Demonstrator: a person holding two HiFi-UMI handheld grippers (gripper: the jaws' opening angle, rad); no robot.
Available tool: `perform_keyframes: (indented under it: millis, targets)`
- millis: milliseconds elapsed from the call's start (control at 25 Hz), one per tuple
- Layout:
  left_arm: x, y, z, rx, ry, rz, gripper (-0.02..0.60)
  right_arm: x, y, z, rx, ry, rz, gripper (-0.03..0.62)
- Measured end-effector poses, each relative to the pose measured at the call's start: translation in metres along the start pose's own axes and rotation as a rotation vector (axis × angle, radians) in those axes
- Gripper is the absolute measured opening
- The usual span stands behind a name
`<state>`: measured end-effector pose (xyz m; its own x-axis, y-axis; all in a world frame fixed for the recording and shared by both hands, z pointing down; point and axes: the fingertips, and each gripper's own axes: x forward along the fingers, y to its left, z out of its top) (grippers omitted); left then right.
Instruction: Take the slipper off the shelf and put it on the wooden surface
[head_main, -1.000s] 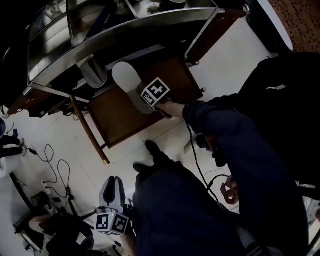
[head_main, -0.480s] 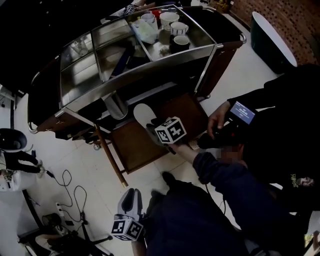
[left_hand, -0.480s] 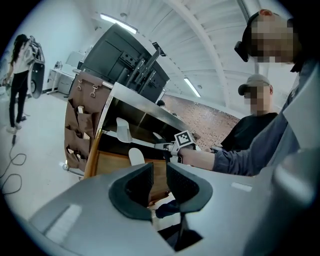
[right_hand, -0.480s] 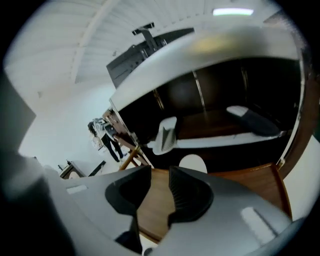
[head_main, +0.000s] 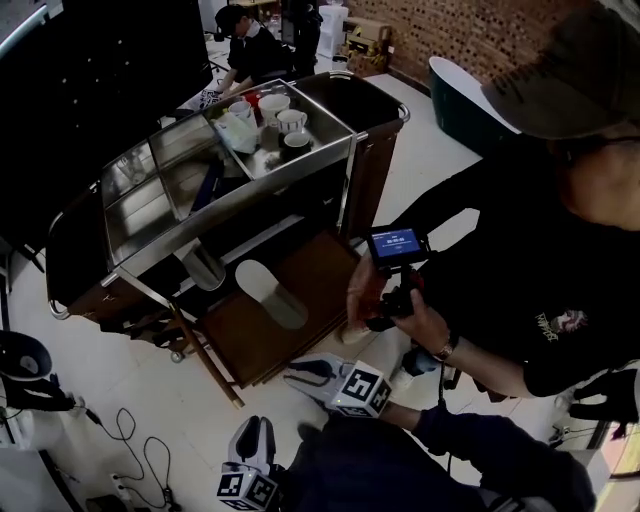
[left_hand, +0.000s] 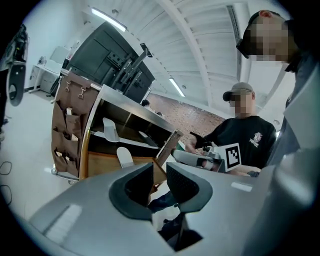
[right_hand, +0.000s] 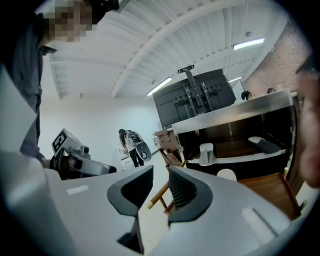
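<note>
A white slipper (head_main: 268, 293) lies flat on the wooden surface (head_main: 320, 270) at the bottom of the steel cart, with nothing touching it; it also shows as the slipper (left_hand: 124, 156) and the slipper (right_hand: 227, 175) in the gripper views. A second pale slipper (head_main: 205, 268) stands on the shelf above it. My right gripper (head_main: 292, 372) hangs over the floor just in front of the wooden surface, its jaws closing with nothing between them. My left gripper (head_main: 255, 428) is low by my legs, jaws slightly apart and empty.
A person (head_main: 540, 250) stands at the right holding a small camera rig (head_main: 398, 243) near the cart's corner. Bowls and cups (head_main: 275, 115) sit on the cart's steel top (head_main: 160, 185). A dark shoe (right_hand: 264, 144) lies on the shelf. Cables (head_main: 130, 440) trail on the floor at left.
My right gripper has let go of the slipper and pulled back off the wooden surface toward me. The slipper stays lying there. My head view has lifted and pulled away.
</note>
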<state>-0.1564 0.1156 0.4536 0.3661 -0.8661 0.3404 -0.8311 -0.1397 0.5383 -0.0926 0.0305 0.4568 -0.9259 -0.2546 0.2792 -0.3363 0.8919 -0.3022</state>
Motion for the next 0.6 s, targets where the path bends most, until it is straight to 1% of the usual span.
perform_keyframes:
  millis: [80, 160, 240, 320, 360, 400, 440, 520, 600]
  targets:
    - [-0.008, -0.009, -0.006, 0.007, 0.024, -0.021, 0.100, -0.024, 0.011, -0.013, -0.012, 0.015, -0.048, 0.075]
    - [-0.014, -0.015, -0.018, 0.020, 0.057, -0.043, 0.100, -0.043, 0.020, -0.023, -0.016, 0.033, -0.113, 0.044]
    - [-0.014, -0.022, -0.034, 0.028, 0.091, -0.087, 0.100, -0.058, 0.028, -0.030, -0.013, 0.033, -0.178, 0.040]
    - [-0.009, -0.031, -0.052, 0.044, 0.115, -0.140, 0.100, -0.069, 0.034, -0.034, 0.004, 0.026, -0.223, 0.026]
    - [-0.007, -0.036, -0.058, 0.055, 0.128, -0.162, 0.100, -0.071, 0.038, -0.038, 0.020, 0.023, -0.238, 0.024]
    - [-0.006, -0.041, -0.063, 0.064, 0.141, -0.179, 0.100, -0.073, 0.043, -0.041, 0.036, 0.021, -0.244, 0.002]
    - [-0.005, -0.046, -0.067, 0.070, 0.152, -0.192, 0.100, -0.073, 0.049, -0.044, 0.046, 0.019, -0.244, 0.000]
    - [-0.004, -0.057, -0.071, 0.083, 0.161, -0.207, 0.100, -0.073, 0.060, -0.047, 0.035, 0.023, -0.235, 0.000]
    - [-0.003, -0.067, -0.071, 0.104, 0.158, -0.212, 0.100, -0.075, 0.067, -0.046, 0.002, 0.030, -0.217, 0.000]
